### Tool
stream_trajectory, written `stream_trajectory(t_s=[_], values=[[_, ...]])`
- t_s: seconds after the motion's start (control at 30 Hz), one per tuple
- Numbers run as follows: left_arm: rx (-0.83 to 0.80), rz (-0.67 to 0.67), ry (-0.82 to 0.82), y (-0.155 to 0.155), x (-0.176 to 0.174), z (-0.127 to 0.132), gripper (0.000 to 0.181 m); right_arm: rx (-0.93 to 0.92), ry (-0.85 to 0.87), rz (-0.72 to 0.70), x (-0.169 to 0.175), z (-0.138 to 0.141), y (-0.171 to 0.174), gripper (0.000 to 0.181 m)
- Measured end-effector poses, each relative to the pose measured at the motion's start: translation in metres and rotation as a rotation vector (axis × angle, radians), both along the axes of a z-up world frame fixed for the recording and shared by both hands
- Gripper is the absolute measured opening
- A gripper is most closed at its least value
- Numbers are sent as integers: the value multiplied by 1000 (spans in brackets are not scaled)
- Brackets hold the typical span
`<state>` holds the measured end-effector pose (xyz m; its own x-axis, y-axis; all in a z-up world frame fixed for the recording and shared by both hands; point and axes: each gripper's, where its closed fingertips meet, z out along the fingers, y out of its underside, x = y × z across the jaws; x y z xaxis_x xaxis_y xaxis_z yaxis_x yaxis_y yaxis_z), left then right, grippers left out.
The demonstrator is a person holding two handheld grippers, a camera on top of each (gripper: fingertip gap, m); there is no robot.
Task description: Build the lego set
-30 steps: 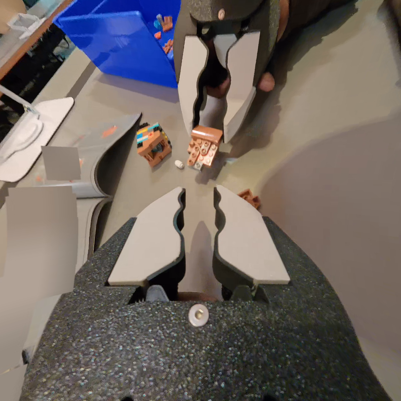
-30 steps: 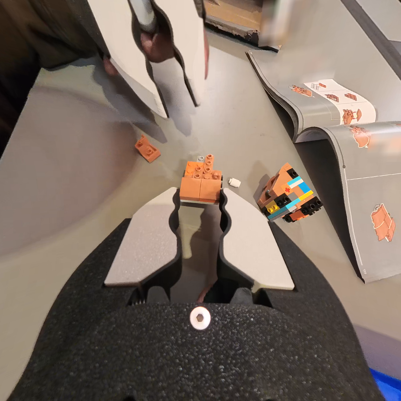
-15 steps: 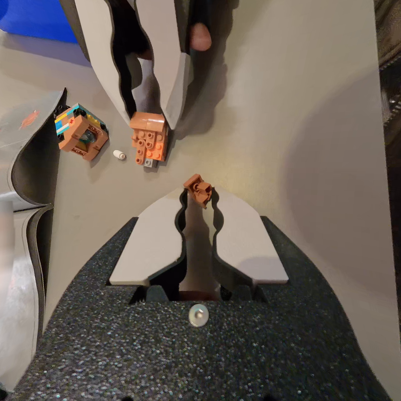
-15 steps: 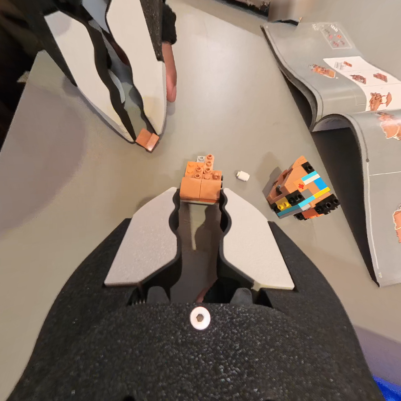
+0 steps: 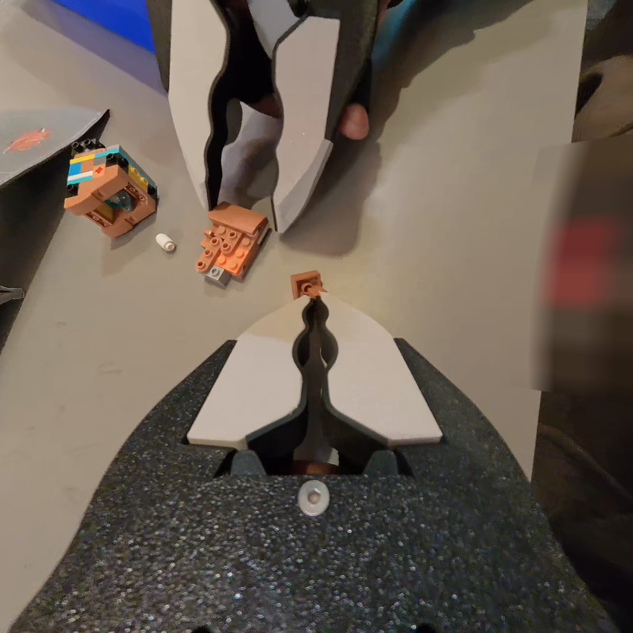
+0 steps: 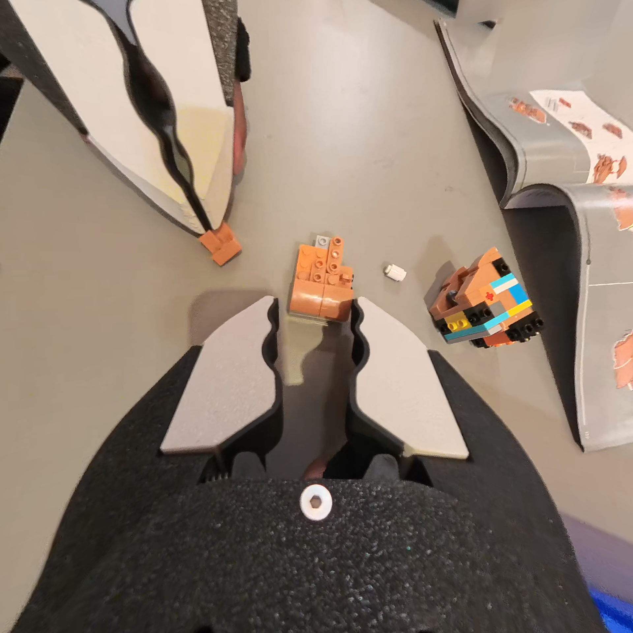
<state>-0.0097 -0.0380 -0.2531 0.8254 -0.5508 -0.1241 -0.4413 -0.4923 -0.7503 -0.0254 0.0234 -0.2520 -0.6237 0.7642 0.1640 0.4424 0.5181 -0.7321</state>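
In the left wrist view, the left tool (image 5: 313, 297) sits mid-frame, pinched tight on a small brown piece (image 5: 306, 284), lifted and ready to add. Upper middle, the brown build (image 5: 230, 243) lies on the grey surface (image 5: 428, 239).

In the right wrist view, the right tool (image 6: 315, 303) is half open around the build's round end, likely to steady it. A colourful block (image 6: 483, 301) waits at the right.

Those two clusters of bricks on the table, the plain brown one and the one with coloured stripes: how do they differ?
The brown cluster is all orange-brown but for one grey piece; the striped cluster adds black, teal, yellow and white. The brown cluster is low and stepped; the striped cluster is chunkier and lies tilted. The brown cluster sits at the open right tool's tips; the striped cluster lies apart. Both rest on the grey table.
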Motion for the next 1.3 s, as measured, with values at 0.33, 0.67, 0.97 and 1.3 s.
stream_trajectory(t_s=[0.33,0.67,0.97,1.3], values=[[185,82,-476,15,8,57,0,-29,275,103,17,34,-22,40],[419,134,-1193,17,5,122,0,-146,653,74,10,88,-39,45],[407,197,-1418,22,9,123,0,-190,747,2,9,108,-46,43],[353,214,-1293,26,11,116,0,-183,741,-28,14,108,-36,10]])
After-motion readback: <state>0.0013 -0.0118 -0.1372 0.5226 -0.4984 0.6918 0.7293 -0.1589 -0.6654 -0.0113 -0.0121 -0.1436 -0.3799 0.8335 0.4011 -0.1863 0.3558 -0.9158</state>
